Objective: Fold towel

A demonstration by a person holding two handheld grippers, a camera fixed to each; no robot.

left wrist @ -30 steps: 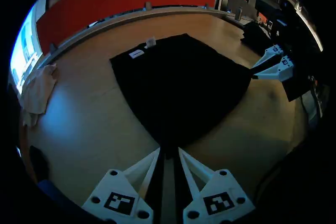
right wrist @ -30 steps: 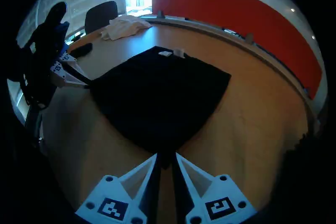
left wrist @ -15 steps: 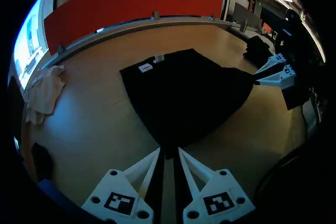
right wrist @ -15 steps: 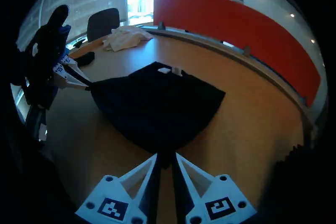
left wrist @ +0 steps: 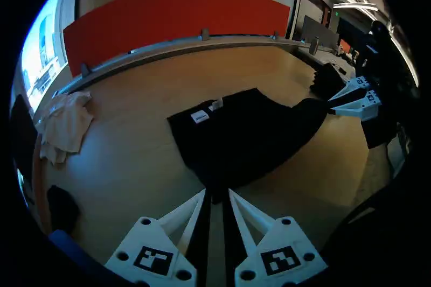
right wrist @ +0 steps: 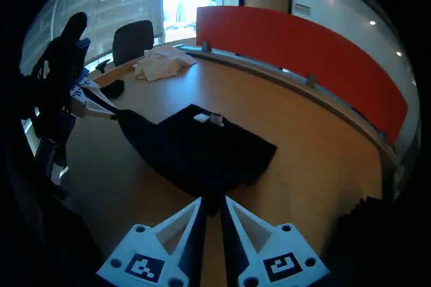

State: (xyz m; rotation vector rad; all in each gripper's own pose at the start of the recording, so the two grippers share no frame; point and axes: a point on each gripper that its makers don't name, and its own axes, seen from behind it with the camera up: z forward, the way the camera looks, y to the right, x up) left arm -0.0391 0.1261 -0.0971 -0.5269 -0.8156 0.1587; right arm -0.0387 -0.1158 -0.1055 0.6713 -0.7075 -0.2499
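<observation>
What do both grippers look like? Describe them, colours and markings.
The left gripper and right gripper match: white plastic, two wedge-shaped fingers tapering to narrow tips, a black-and-white square marker on each finger's broad base, and small round holes around it.

towel – blk cloth, matt | table – smooth wood, slight sheen | left gripper – white matt plastic
</observation>
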